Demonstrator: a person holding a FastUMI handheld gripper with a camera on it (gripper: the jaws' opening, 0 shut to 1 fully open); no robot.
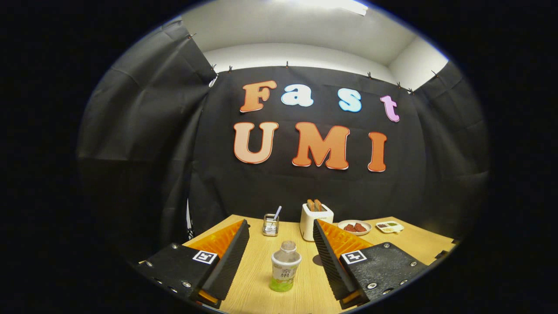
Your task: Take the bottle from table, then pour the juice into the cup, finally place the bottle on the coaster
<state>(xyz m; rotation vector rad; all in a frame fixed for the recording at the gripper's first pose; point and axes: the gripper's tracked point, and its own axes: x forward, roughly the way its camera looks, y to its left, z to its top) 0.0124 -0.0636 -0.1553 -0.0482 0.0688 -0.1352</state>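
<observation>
A small plastic bottle [284, 266] with a pale label and green juice at its bottom stands upright on the wooden table [257, 292]. It sits between my two fingers, which stand wide apart and touch nothing. My gripper [281, 226] is open, its fingertips reaching a little past the bottle. A clear glass cup [270, 225] with a straw in it stands beyond the left finger. A small dark round patch, perhaps the coaster [318, 260], peeks out beside the right finger.
A white toaster [314, 220] with two slices of toast stands beyond the bottle. To its right lie a plate [355, 227] with reddish food and a small divided dish [389, 226]. Black cloth walls close in the table at the back and sides.
</observation>
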